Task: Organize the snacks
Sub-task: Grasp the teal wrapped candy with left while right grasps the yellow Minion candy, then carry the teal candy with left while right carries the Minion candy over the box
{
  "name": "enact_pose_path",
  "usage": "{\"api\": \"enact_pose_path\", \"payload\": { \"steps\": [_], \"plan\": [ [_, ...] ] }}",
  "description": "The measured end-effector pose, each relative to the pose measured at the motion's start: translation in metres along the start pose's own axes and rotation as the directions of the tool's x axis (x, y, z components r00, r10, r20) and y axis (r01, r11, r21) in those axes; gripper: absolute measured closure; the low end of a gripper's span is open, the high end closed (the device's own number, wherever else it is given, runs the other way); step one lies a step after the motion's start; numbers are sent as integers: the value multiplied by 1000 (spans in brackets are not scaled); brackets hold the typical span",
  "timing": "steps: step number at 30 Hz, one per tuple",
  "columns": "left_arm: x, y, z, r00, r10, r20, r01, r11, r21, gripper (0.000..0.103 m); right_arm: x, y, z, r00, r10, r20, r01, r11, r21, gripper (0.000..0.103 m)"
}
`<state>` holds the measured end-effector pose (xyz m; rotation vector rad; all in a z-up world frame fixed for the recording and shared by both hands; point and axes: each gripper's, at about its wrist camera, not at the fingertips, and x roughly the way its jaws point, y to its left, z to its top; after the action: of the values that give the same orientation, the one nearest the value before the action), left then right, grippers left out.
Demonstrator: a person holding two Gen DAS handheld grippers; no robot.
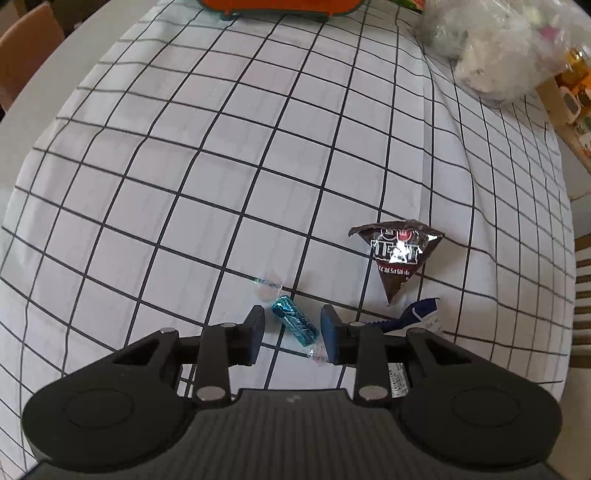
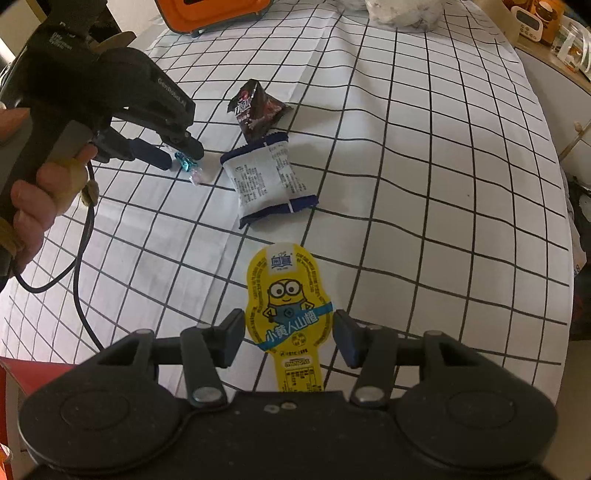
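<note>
While I hold both units low over the tabletop [image 1: 221, 155], my left hand-held gripper [image 1: 291, 332] stands with its jaws parted on either side of a teal foil-wrapped candy [image 1: 295, 321], which lies diagonally on the checked cloth between the pads; I cannot tell whether either pad touches it. From the right wrist view, the same left hand-held gripper [image 2: 181, 155] slopes down to the right, nose at the cloth, with the person's left hand [image 2: 44, 199] wrapped round its grip and a black cable trailing below.

My right hand-held gripper [image 2: 288, 332] is likewise spread open, its fingers flanking a yellow Minions snack pack [image 2: 286, 306] lying flat, label up; small gaps show at both sides.

A white-and-navy snack pouch [image 2: 266, 177] lies between the two stations, and a dark brown triangular snack packet [image 2: 258, 110] sits just beyond it. An orange container [image 2: 214, 14] stands at the far edge.
</note>
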<state>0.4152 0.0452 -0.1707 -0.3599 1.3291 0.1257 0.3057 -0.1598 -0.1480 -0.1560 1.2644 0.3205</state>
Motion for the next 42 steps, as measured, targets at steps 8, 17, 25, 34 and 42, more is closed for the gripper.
{"api": "enact_pose_path", "payload": {
  "steps": [8,17,25,34,42],
  "plan": [
    [0,6,-4,999,25,34,-27,999,44,91,-3,-1,-5,1000,-9,7,9,1000,-1,52],
    [-15,24,-9,999,1,53,-3,1000,27,91,-18,0,-8,999,-20,44,20,1000,5,52],
    [-59,28,-18,995,-38,94,34,998,52,91,-53,6,-10,993,-27,114,27,1000,3,52],
    [-118,29,-49,989,-61,138,48,994,99,91,-105,18,-31,981,23,194,-16,999,-38,52],
    [-162,27,-99,985,-79,151,57,988,143,91,-141,29,-61,970,63,234,-45,996,-80,52]
  ]
}}
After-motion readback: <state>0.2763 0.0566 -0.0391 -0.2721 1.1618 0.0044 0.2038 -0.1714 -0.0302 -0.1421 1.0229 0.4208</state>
